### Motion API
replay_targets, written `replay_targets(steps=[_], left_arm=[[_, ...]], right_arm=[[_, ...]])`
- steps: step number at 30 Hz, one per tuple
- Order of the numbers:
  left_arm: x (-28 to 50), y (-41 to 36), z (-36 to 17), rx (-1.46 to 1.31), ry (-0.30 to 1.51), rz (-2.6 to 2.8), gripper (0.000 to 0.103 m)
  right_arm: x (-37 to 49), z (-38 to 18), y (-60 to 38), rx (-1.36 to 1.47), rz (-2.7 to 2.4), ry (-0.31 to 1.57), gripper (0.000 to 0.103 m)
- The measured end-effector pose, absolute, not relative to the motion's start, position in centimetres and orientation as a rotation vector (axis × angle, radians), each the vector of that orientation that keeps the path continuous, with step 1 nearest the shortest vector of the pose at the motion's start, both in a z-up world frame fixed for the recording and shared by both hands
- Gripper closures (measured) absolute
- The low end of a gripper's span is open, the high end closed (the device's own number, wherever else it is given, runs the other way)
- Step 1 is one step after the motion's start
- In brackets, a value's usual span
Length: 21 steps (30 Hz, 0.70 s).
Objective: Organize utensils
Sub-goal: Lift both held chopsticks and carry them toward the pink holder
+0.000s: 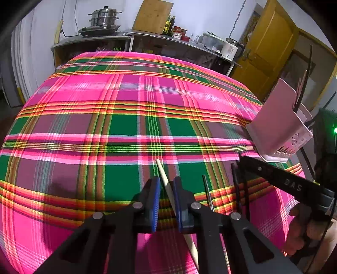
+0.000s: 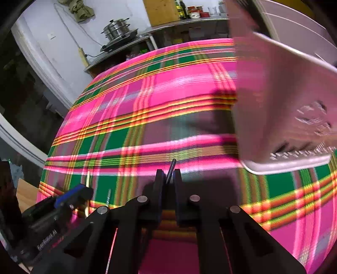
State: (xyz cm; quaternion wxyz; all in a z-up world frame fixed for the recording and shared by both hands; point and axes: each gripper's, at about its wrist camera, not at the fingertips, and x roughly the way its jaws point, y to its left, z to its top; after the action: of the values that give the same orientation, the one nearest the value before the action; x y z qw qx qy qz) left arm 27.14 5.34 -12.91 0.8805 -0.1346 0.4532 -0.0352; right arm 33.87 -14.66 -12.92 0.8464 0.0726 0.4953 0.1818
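Observation:
My left gripper (image 1: 166, 185) is shut on a pale wooden chopstick (image 1: 163, 173) that lies along the plaid cloth. My right gripper (image 2: 168, 176) is shut on a dark chopstick (image 2: 171, 168) whose tip sticks out ahead of the fingers. A pale pink utensil holder (image 1: 276, 122) stands at the right with several chopsticks in it; in the right wrist view the utensil holder (image 2: 280, 109) is close on the right and blurred. More dark chopsticks (image 1: 237, 185) and a thin metal one (image 1: 207, 194) lie on the cloth to the right of my left gripper.
The table is covered by a pink and green plaid cloth (image 1: 118, 126). Behind it a steel counter (image 1: 94, 40) carries a steamer pot (image 1: 104, 18), bottles and jars. The right gripper's body (image 1: 290, 185) and the hand holding it are at the right.

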Motion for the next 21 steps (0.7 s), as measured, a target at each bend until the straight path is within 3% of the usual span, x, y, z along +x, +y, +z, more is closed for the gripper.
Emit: replay_targets(steps=[21], left_arm=[[26.6,3.0,-12.5,-0.161,0.990,-0.065,0.093]], right_arm=[[28.3,-12.3,-13.4,0.023,0.325,1.105,0.092]])
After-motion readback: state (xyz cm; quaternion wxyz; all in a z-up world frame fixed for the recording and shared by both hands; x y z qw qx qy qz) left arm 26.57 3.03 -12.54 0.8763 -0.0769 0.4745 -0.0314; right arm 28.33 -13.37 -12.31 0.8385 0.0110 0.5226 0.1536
